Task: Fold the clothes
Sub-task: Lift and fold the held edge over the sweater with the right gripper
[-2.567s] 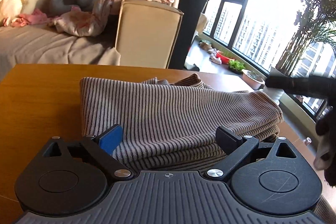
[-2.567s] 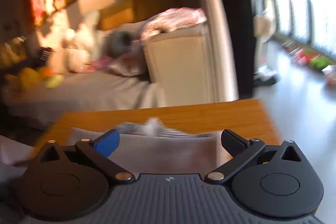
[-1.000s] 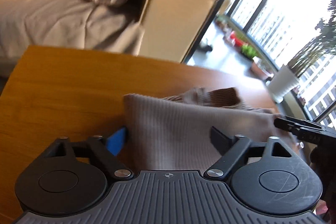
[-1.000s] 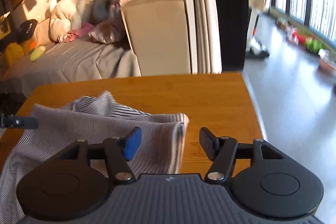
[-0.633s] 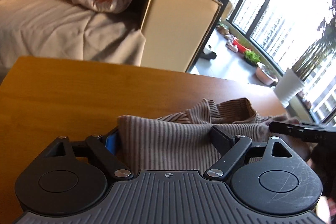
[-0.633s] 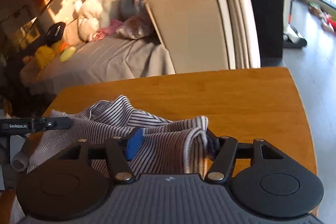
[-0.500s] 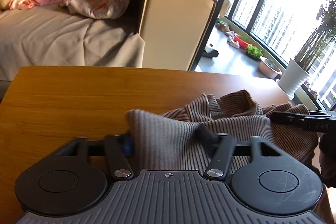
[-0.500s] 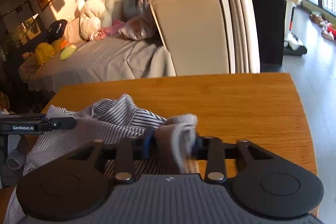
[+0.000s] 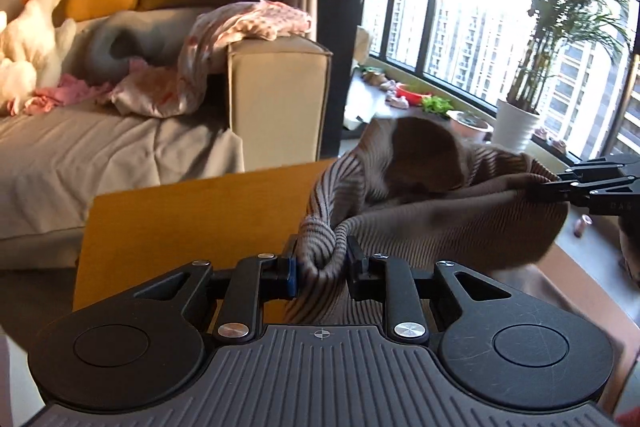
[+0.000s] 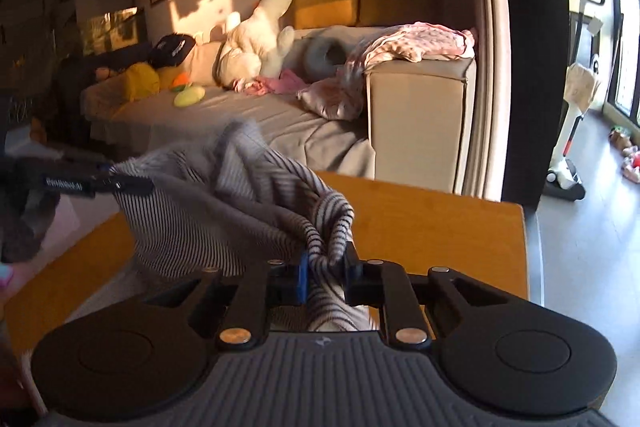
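Sunlit living room, with a sofa [image 9: 120, 147] heaped with pink cloth and a soft toy behind, and a wooden desk [image 9: 192, 219] in the foreground. Over that desk hangs the task's thing, a striped sweater [image 9: 440, 211], lifted clear of the wood along its upper edge and sagging between two grips.

From the left wrist view, the left hand-held gripper [image 9: 320, 267] has its jaws drawn nearly together on a bunched fold of the knit, the cloth squeezed between the blue pad and the black one. From the right wrist view, the right hand-held gripper [image 10: 325, 269] is likewise pinched tight on a wad of the same sweater. Each camera also shows the other gripper at the far end of the cloth, so the two grips are at opposite ends and the fabric droops in a loose trough between them. How much of the lower part rests on the desk is hard to tell.

My reading is that the sweater is being carried in the air, either to shake it out flat or to bring one edge over for a fold. The next move calls for keeping both pinches firm and the two ends level, so the slack does not twist, then lowering the cloth smoothly onto the wood.
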Available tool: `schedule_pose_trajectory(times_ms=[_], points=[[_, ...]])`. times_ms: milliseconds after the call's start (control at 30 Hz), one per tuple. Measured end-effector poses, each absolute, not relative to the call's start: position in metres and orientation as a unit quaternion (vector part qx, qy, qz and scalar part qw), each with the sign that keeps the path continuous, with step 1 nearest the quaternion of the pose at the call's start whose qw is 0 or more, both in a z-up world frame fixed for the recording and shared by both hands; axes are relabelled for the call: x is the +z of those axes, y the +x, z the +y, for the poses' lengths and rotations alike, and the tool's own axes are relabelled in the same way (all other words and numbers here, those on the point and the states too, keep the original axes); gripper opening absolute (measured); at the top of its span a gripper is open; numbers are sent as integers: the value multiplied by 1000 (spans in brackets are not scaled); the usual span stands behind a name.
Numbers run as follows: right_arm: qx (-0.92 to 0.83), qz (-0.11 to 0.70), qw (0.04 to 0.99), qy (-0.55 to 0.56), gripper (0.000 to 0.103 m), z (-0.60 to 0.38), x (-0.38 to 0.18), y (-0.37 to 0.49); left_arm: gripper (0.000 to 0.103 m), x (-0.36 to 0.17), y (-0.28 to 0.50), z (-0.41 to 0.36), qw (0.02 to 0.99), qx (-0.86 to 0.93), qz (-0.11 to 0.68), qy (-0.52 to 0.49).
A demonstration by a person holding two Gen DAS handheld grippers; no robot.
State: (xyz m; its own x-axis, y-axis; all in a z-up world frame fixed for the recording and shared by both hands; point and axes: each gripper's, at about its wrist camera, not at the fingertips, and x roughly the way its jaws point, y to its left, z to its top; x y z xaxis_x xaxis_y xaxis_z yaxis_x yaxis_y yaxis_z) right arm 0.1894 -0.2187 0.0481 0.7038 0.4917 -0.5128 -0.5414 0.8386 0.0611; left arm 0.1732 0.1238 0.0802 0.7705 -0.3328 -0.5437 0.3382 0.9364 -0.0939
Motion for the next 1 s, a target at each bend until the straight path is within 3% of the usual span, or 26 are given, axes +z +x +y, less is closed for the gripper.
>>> schedule_pose_trajectory(times_ms=[300,467,600,633,667,700,733,867,1000], points=[[251,294,920,-72,15,-228,20,121,29,55,98,114,928,-190,319,38],[215,296,928,-66,18,-251,14,91,49,43,68,113,921,-184,340,49],[186,297,935,-61,28,-269,9,67,56,38,50,114,919,-171,351,52],[179,297,936,-60,36,-273,8,61,61,36,46,114,918,-168,354,53],[176,297,938,-19,42,-282,10,60,67,38,42,115,919,-167,354,48],[173,297,939,26,57,-291,13,60,70,41,40,117,920,-167,352,41],[179,297,934,82,67,-300,13,61,74,44,38,118,921,-170,350,31],[238,327,867,290,67,-314,-6,74,82,52,34,115,920,-182,346,-6],[242,376,789,421,67,-302,-42,104,84,51,41,96,920,-195,341,-10]])
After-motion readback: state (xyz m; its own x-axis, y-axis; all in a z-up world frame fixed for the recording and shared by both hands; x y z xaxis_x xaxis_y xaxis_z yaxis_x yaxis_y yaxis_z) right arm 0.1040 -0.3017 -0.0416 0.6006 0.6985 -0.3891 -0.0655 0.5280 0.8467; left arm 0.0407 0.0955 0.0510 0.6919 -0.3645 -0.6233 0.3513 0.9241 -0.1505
